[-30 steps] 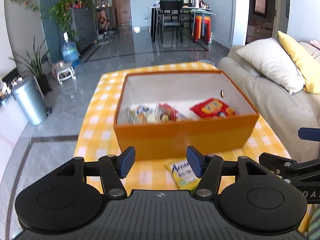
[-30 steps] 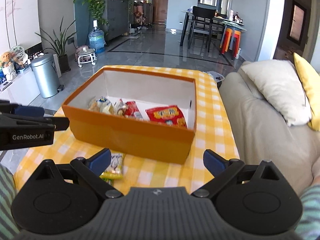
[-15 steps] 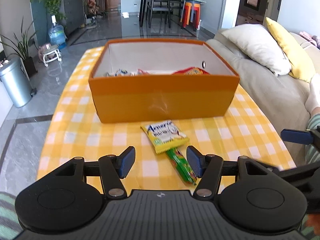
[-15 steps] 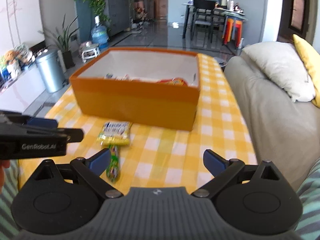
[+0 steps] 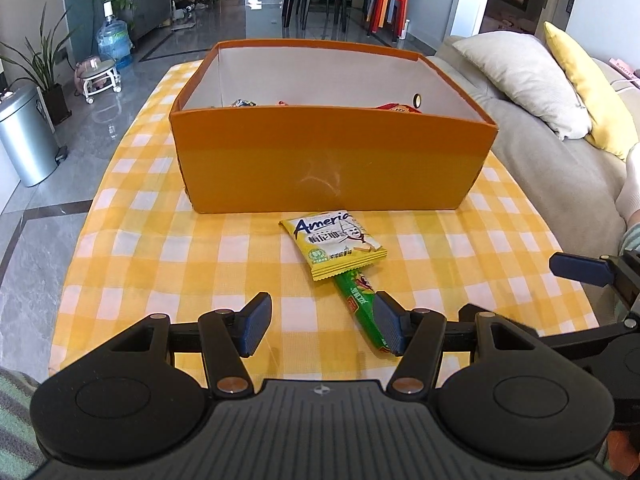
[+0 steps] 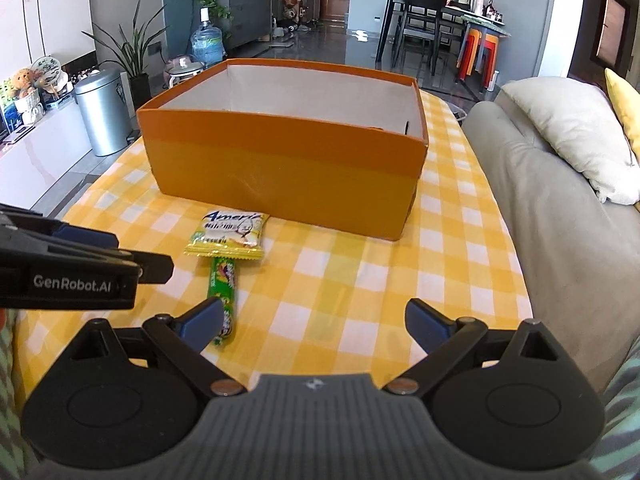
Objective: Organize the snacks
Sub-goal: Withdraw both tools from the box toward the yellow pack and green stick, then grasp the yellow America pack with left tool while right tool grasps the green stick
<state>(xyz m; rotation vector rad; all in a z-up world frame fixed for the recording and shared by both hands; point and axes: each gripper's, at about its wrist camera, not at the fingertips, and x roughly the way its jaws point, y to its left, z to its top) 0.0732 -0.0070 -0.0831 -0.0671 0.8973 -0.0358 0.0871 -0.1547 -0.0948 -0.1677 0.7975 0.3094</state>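
An orange box (image 5: 328, 160) stands on the yellow checked tablecloth (image 5: 160, 248); snack packs barely show over its near wall. In front of it lie a yellow snack packet (image 5: 334, 245) and a green stick pack (image 5: 360, 306) partly under it. They also show in the right wrist view: packet (image 6: 229, 235), stick (image 6: 222, 284), box (image 6: 288, 168). My left gripper (image 5: 318, 326) is open and empty, low over the near table edge, its right finger by the stick's near end. My right gripper (image 6: 314, 326) is open wide and empty, to the right of the stick.
A grey sofa (image 5: 560, 168) with a white cushion (image 5: 520, 80) and a yellow cushion (image 5: 588, 88) runs along the table's right side. A metal bin (image 5: 24, 140), plants and a water bottle stand on the floor at left. Dining chairs are far behind.
Both grippers have pulled back and dropped from above the box toward the near table edge. The box's contents have sunk behind its wall; the packet and stick came into full view.
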